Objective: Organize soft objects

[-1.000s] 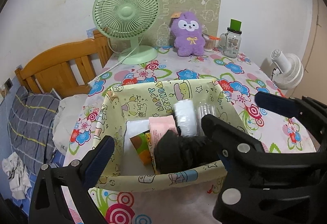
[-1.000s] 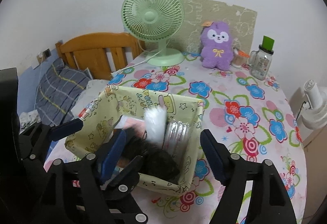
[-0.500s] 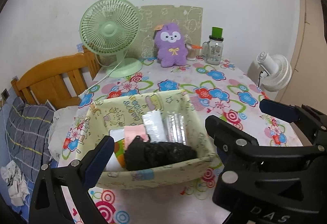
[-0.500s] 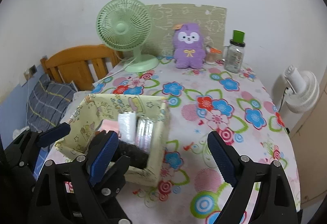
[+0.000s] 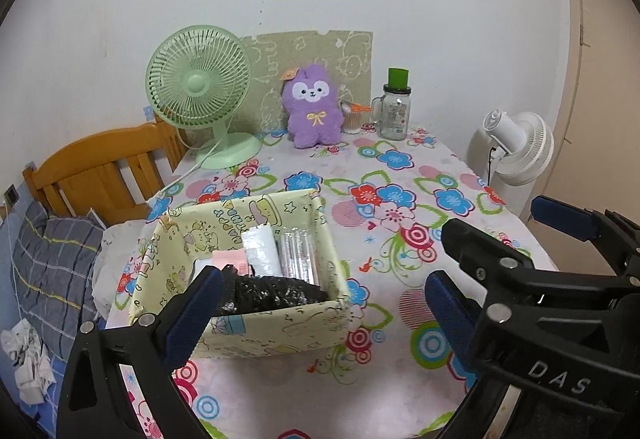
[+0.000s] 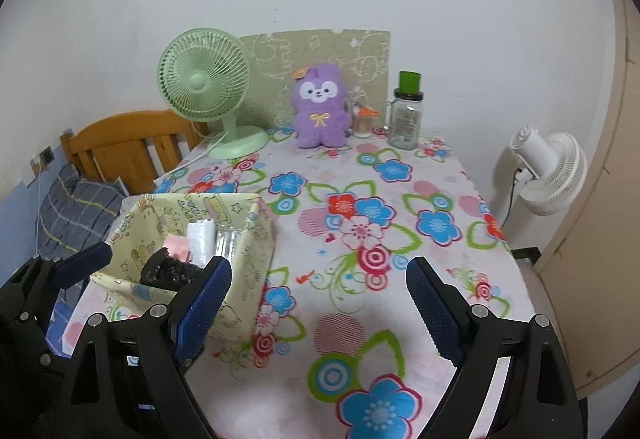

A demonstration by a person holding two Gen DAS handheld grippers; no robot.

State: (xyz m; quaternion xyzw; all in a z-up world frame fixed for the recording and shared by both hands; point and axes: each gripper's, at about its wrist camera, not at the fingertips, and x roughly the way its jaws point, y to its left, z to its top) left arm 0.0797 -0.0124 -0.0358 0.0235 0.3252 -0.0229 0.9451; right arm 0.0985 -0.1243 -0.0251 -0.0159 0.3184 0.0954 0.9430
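1. The counter (image 6: pixel 400 207) carries a yellow fabric bin (image 5: pixel 256 331) at its 8 o'clock edge.
2. In the bin lies a black soft bundle (image 5: pixel 272 291).
3. The left gripper (image 5: pixel 316 315) has its jaws spread and empty; the right gripper (image 6: pixel 320 303) has just been opening its jaws, also empty.

Even, soft indoor light, source unseen; my views moderately bright. Faint shadows under my fingers (image 6: pixel 432 313) at frame bottom. Small glare on black bag (image 5: pixel 272 289). Strong fisheye bending at edges, dark vignette corners. Centre sharp, no motion blur.
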